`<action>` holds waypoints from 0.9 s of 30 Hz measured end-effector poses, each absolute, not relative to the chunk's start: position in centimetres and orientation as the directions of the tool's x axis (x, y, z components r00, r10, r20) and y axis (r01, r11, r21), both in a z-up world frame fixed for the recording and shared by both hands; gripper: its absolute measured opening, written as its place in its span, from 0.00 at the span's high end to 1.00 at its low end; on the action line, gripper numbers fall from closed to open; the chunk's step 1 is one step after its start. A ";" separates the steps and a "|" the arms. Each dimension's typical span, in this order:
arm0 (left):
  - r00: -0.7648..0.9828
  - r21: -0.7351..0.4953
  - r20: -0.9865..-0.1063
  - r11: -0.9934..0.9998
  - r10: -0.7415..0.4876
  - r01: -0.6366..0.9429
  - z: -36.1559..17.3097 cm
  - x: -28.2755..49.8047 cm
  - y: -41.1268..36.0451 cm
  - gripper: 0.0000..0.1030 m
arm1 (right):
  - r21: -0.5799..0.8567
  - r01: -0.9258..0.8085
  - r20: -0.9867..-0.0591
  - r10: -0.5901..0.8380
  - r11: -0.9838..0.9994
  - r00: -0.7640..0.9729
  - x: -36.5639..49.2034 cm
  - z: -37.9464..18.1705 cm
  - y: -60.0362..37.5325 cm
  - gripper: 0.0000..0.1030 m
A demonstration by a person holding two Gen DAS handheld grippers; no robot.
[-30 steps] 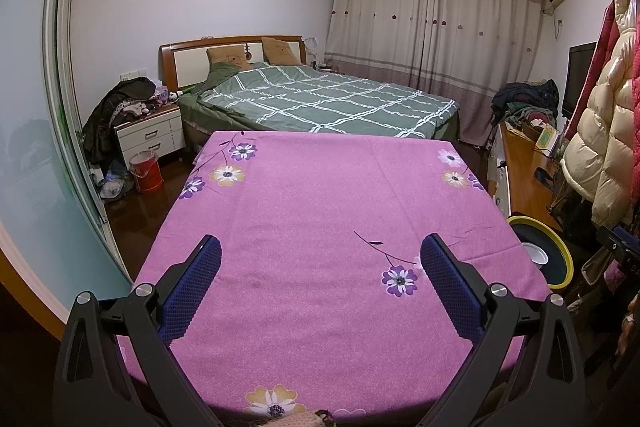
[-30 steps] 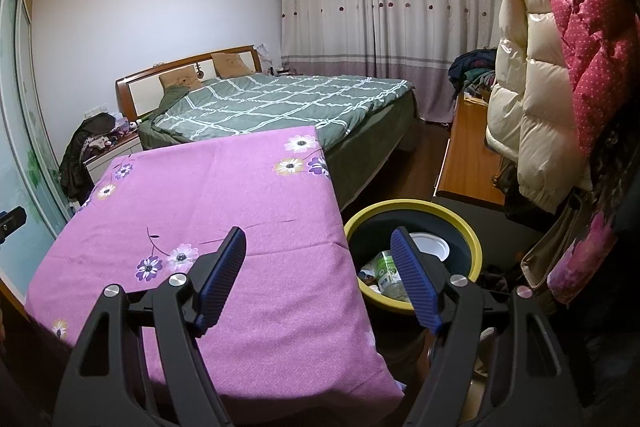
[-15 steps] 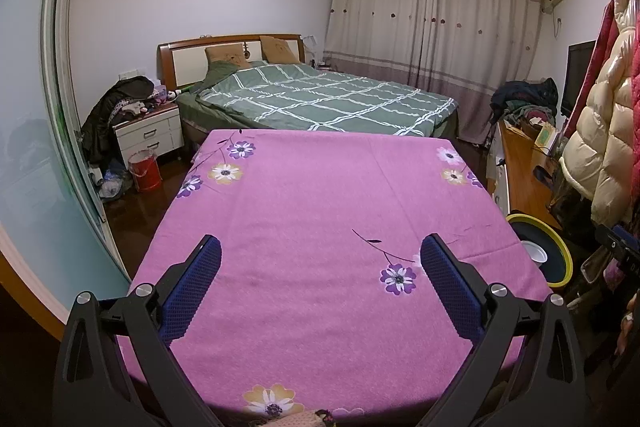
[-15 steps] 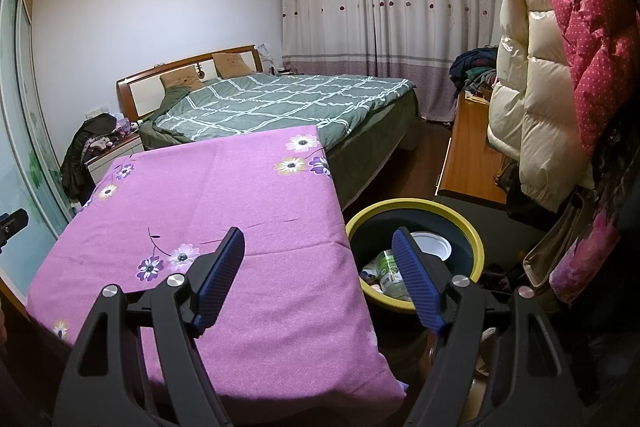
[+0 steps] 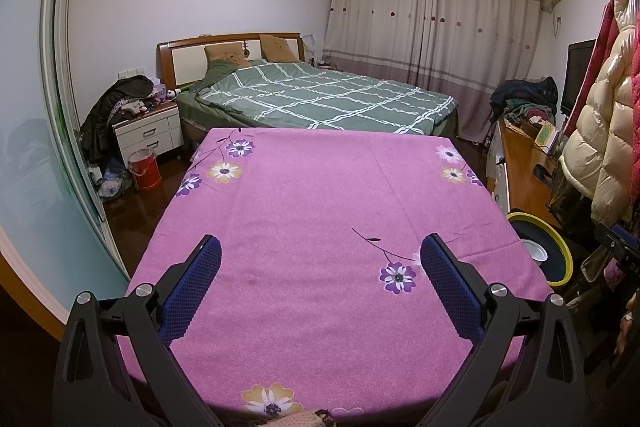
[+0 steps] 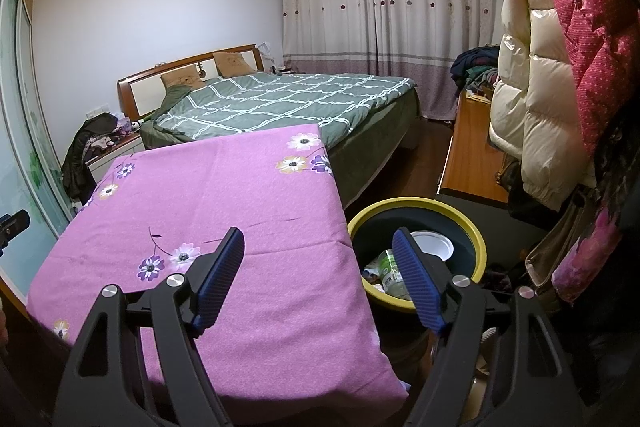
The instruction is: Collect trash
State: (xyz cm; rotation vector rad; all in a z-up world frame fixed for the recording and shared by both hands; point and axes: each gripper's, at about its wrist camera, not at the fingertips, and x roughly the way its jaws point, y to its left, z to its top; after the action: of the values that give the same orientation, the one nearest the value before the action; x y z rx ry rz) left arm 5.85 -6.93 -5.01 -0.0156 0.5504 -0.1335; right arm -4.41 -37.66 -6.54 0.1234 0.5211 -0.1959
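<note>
Both the left gripper (image 5: pixel 320 263) and right gripper (image 6: pixel 318 259) are hovering with jaws released and empty over the purple-clothed worktop (image 6: pixel 224 195); trash is lying inside the yellow-rimmed bin (image 6: pixel 478 247) beside the worktop.

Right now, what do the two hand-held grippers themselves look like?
Both look alike. The left hand-held gripper has a matte black angular frame with triangular cut-outs and silver round screw heads at the joints; its fingers carry dark blue pads with a fine dotted grid texture. The right hand-held gripper has the same black frame, with ribbed blue pads. No cables or sleeves are visible.
</note>
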 end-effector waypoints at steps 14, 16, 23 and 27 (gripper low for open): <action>0.843 -0.046 -0.523 0.992 -0.123 0.117 -5.6 5.6 -7.0 0.05 | 0.069 0.216 -0.506 -0.153 0.974 0.849 -4.4 -6.6 -37.5 0.29; 0.844 -0.045 -0.523 0.992 -0.121 0.115 -5.6 5.6 -7.0 0.05 | 0.070 0.217 -0.507 -0.153 0.974 0.848 -4.4 -6.6 -37.3 0.29; 0.844 -0.038 -0.524 0.993 -0.116 0.113 -5.9 5.6 -6.9 0.05 | 0.070 0.215 -0.508 -0.151 0.974 0.848 -4.3 -6.6 -37.4 0.29; 0.845 -0.035 -0.523 0.993 -0.111 0.109 -5.9 5.7 -6.9 0.05 | 0.070 0.213 -0.509 -0.149 0.975 0.848 -4.3 -6.8 -37.1 0.29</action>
State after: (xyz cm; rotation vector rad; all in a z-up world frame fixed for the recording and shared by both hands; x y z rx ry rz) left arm 5.72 -6.90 -5.86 -0.0035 0.5522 -0.1163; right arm -4.32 -37.08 -6.80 0.1258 0.5258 -0.1913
